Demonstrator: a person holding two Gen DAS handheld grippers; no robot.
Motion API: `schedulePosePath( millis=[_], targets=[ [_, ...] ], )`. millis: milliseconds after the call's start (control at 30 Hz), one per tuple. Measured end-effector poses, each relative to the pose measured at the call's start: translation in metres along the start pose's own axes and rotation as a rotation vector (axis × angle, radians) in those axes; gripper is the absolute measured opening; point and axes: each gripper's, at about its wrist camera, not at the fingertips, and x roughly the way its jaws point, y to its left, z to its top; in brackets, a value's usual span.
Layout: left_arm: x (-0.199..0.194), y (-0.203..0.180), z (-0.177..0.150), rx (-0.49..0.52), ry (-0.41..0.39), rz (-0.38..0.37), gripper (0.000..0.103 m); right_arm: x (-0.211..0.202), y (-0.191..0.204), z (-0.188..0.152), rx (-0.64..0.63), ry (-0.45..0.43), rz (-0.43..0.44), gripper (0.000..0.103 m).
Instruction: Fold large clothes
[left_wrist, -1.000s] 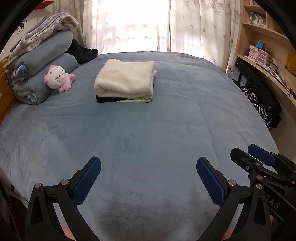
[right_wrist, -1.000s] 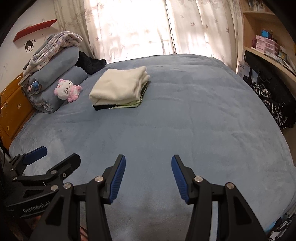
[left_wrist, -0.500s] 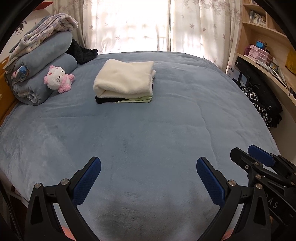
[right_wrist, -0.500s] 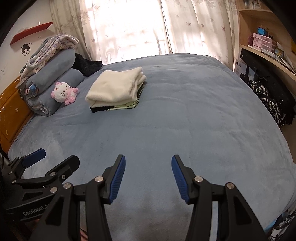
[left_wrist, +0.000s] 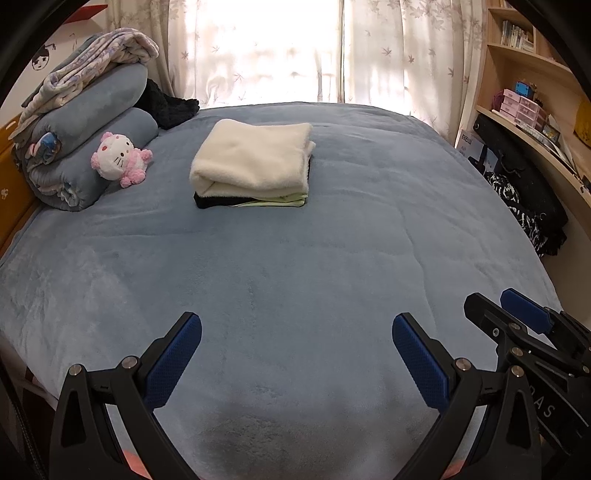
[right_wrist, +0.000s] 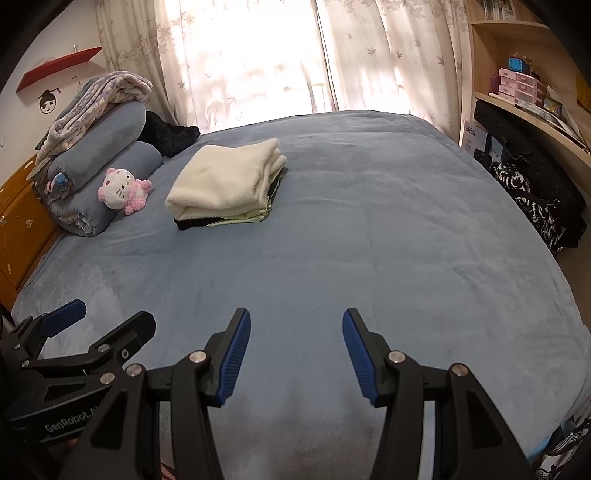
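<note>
A stack of folded clothes (left_wrist: 255, 162) (right_wrist: 225, 181) lies on the blue bed (left_wrist: 295, 258) (right_wrist: 351, 240), a cream fleece on top, black and pale green pieces under it. My left gripper (left_wrist: 295, 332) hovers open over the near part of the bed, nothing between its blue pads. My right gripper (right_wrist: 293, 328) is open too, jaws narrower and empty, far short of the stack. Each wrist view catches the other gripper at its side: the right gripper (left_wrist: 524, 325), the left gripper (right_wrist: 70, 332).
Rolled blue blankets (left_wrist: 85, 140) (right_wrist: 99, 173) with a patterned quilt on top sit at the far left, a pink and white plush cat (left_wrist: 118, 157) (right_wrist: 120, 188) leaning on them. Dark clothing (left_wrist: 528, 206) (right_wrist: 543, 206) hangs by the shelves on the right. Curtains (left_wrist: 277, 51) close the far side.
The left wrist view is unchanged. The right wrist view has rolled slightly, shifting the far scene a little; both grippers keep the same opening.
</note>
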Motion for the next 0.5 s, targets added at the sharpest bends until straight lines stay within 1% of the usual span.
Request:
schedulePosePath(
  millis=[500],
  targets=[
    [0.0051, 0.0019, 0.0023, -0.007, 0.014, 0.01, 0.102, 0.0016, -0.0012, 0.0008, 0.004, 0.005, -0.009, 0.052]
  ],
)
